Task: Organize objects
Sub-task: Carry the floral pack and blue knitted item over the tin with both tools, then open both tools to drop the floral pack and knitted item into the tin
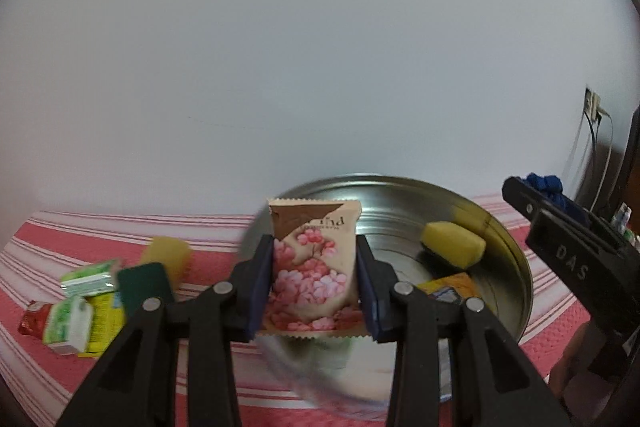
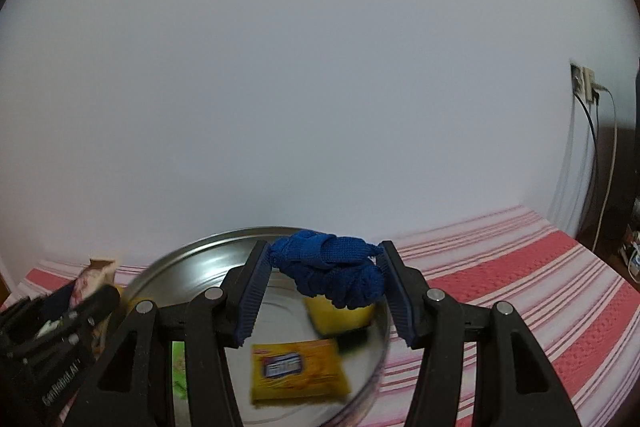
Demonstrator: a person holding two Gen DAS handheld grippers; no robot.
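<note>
My left gripper (image 1: 315, 269) is shut on a beige snack packet with pink flowers (image 1: 312, 263), held above the near rim of a round metal tray (image 1: 516, 255). The tray holds a yellow sponge (image 1: 454, 242) and a yellow snack packet (image 1: 450, 287). My right gripper (image 2: 323, 289) is shut on a bunched blue knit cloth (image 2: 332, 273), held over the same tray (image 2: 192, 259), above the yellow sponge (image 2: 340, 315) and yellow packet (image 2: 298, 367). The right gripper shows at the right edge of the left wrist view (image 1: 568, 247), and the left gripper shows at the left edge of the right wrist view (image 2: 60, 319).
Left of the tray on the red-and-white striped cloth (image 1: 48, 235) lie a green-backed yellow sponge (image 1: 156, 273), green-white packets (image 1: 90, 277), a yellow packet (image 1: 104, 319) and a red sachet (image 1: 32, 319). A white wall stands behind, with a socket and cables (image 2: 588, 87) at right.
</note>
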